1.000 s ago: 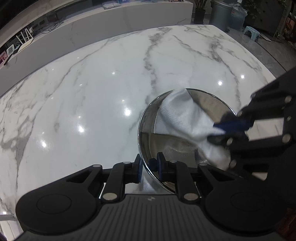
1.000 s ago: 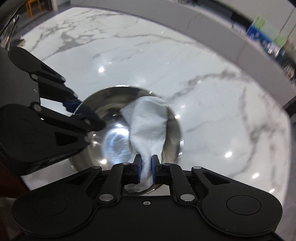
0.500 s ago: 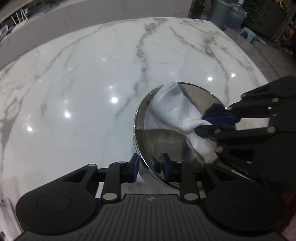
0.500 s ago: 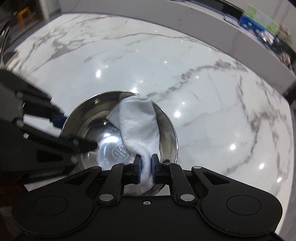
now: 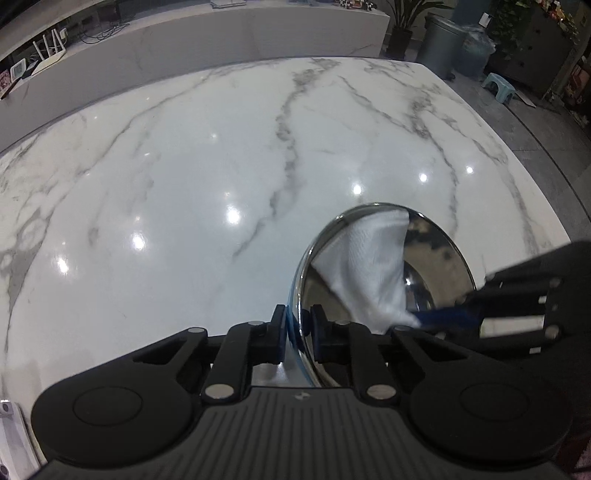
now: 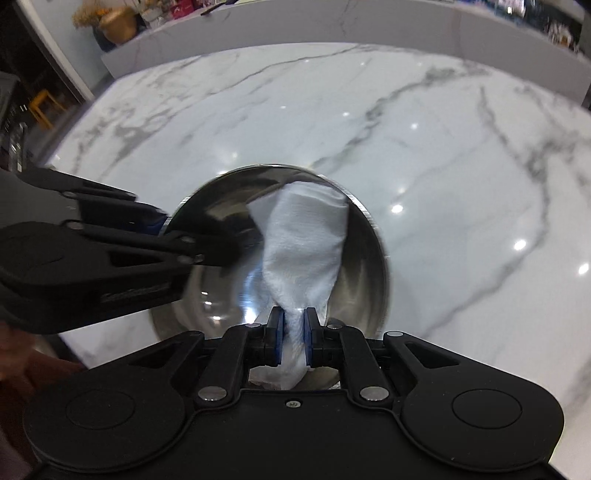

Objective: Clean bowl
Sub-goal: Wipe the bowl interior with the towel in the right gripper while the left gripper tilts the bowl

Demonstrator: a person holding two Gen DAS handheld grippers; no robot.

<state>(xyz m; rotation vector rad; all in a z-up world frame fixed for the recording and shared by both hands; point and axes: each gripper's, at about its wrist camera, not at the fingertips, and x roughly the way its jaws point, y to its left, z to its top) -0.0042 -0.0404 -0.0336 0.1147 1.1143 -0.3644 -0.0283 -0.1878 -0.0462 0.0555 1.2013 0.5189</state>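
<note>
A shiny steel bowl rests on the white marble table. My left gripper straddles its near rim, one pad outside and one inside; its jaws are closing and the pads press on the rim. A white cloth lies draped inside the bowl, up to the far rim. My right gripper is shut on the cloth's bunched near end, low inside the bowl. In the right wrist view the left gripper reaches in from the left, blurred. The right gripper shows at the bowl's right side.
The marble table stretches wide and bare beyond the bowl. A low white wall runs behind it. A grey bin, a plant and a small stool stand on the floor past the table's far right corner.
The left jaws spread wider around the rim half a second ago and have closed back onto it. The right gripper has rolled and swept the cloth across the bowl's inside.
</note>
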